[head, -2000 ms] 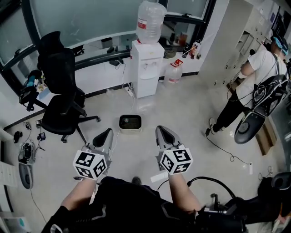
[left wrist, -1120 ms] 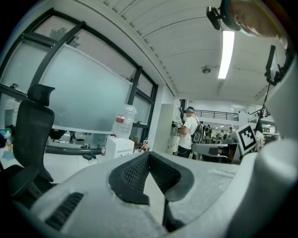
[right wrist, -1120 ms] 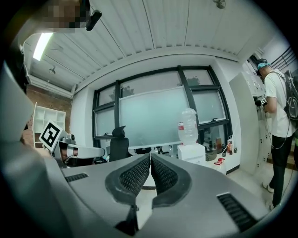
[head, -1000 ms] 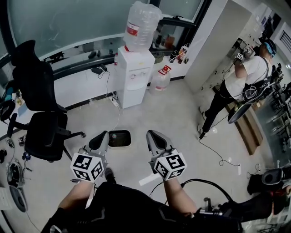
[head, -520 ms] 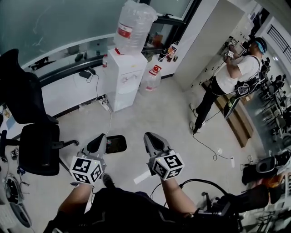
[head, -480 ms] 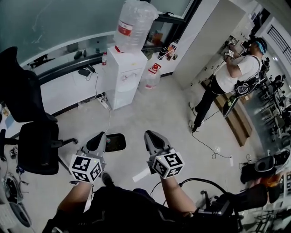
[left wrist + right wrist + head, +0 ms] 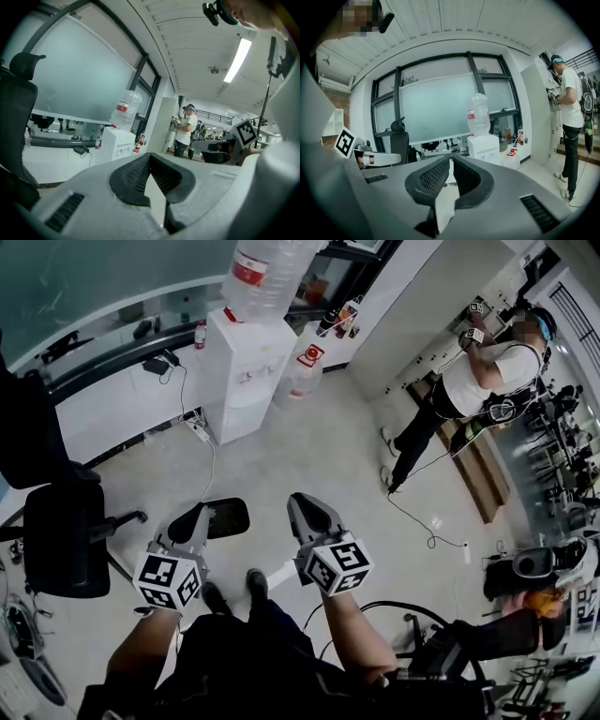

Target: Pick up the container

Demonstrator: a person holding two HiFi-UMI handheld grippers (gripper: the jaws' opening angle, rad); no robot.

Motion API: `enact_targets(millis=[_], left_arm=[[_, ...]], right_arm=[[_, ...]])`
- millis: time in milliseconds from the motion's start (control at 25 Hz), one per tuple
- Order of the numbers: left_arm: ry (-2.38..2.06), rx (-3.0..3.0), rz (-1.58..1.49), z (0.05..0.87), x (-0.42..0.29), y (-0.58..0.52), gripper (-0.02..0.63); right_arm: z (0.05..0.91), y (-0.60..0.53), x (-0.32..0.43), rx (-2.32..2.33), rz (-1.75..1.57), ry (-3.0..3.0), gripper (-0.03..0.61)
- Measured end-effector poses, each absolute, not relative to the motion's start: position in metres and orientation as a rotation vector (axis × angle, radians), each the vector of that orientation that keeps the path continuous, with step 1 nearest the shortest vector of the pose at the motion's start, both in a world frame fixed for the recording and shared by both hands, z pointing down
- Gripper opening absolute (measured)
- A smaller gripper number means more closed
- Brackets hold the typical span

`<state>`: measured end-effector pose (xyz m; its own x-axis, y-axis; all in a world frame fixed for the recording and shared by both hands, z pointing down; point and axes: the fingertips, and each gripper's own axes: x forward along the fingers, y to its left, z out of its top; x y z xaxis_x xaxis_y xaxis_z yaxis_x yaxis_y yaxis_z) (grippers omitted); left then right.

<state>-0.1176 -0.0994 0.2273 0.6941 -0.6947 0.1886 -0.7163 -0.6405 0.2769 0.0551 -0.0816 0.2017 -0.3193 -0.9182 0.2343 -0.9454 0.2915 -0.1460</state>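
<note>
Fingers of left gripper point(image 7: 190, 518) and right gripper point(image 7: 303, 506) are held closed, nothing gripped. Container point(image 7: 229, 517) is seen on the floor point(image 7: 328, 456), partly hidden behind the left gripper. Office chair point(image 7: 56, 540) stands left of it, water dispenser point(image 7: 239, 367) beyond.

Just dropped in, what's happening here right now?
A person holds the left tongs and right tongs out in front, both shut and empty. The dark container sits on the floor just beyond the left tongs, not yet touched. A water dispenser stands further off, and a bystander is off to the right.
</note>
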Motion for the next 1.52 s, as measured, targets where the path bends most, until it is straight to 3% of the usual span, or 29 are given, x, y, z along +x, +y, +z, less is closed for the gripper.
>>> enact_targets(millis=[760, 920, 1520], left_arm=[[-1.141, 2.347, 0.303, 0.361, -0.067, -0.145, 0.009], [-1.154, 2.321, 0.325, 0.388, -0.056, -0.154, 0.009], [-1.189, 2.241, 0.424, 0.483, -0.02, -0.171, 0.009]], right_arm=[[0.336, -0.15, 0.099, 1.56, 0.599, -2.451, 0.016], [0.369, -0.16, 0.114, 1.525, 0.668, -2.45, 0.114], [0.466, -0.184, 0.136, 1.372, 0.892, -2.567, 0.146]])
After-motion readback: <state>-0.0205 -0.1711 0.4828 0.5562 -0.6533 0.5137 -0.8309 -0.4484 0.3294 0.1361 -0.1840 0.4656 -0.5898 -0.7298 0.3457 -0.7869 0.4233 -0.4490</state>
